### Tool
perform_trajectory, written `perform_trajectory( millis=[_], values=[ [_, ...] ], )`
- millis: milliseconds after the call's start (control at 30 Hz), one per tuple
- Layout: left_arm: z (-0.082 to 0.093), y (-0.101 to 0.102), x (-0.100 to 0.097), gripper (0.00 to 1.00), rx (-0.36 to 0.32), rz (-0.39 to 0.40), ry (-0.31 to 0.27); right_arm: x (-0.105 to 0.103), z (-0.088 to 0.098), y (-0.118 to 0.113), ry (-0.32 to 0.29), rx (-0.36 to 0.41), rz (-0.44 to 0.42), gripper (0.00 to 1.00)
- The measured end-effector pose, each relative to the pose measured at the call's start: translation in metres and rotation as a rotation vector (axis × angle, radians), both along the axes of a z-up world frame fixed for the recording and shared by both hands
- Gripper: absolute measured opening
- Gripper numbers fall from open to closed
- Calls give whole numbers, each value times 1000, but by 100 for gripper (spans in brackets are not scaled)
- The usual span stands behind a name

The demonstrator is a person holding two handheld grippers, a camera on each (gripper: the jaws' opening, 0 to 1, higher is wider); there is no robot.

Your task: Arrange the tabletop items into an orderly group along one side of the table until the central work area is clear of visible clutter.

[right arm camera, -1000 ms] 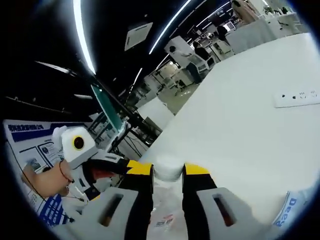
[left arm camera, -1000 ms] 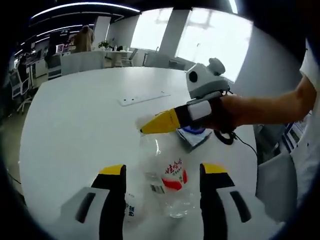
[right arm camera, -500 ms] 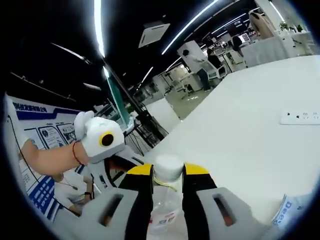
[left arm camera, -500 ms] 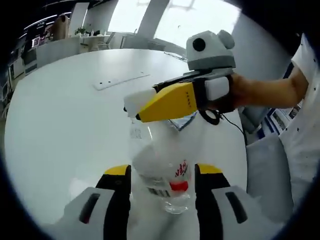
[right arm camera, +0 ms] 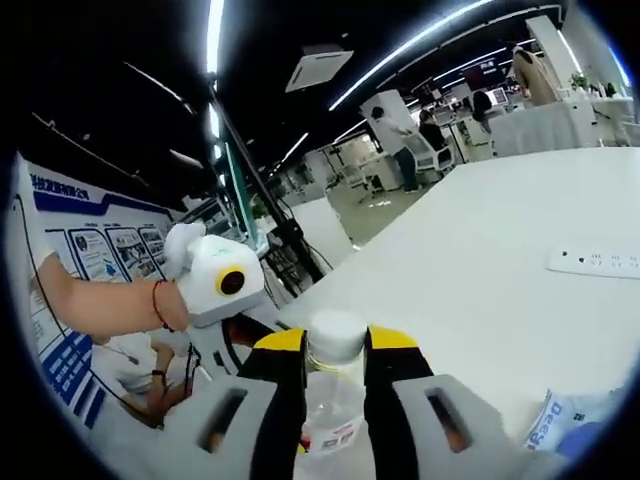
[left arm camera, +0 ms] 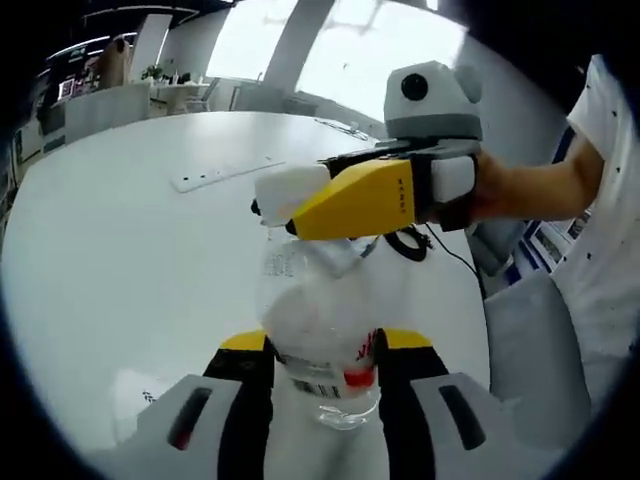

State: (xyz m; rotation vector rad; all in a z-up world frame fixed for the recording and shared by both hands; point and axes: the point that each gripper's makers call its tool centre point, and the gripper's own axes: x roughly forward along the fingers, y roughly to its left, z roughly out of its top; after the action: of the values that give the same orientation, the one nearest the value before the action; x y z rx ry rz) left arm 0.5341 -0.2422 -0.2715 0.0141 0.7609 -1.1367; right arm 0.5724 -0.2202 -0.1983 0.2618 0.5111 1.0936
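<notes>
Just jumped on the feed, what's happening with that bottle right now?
A person holds a clear plastic bottle with both grippers at once. The left gripper is clamped on its lower body, around the red-and-white label. The right gripper is closed at the neck, with the white cap between its jaws. The bottle appears lifted above the white table. A white power strip lies on the table farther off.
</notes>
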Motion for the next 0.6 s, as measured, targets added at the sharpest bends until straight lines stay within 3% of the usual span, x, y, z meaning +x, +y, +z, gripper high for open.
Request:
perform_trajectory(
  millis=[600],
  values=[
    [7,-11,8,39,-9,-26,-99,-4,12,-3,-211,-123,0,18]
  ],
)
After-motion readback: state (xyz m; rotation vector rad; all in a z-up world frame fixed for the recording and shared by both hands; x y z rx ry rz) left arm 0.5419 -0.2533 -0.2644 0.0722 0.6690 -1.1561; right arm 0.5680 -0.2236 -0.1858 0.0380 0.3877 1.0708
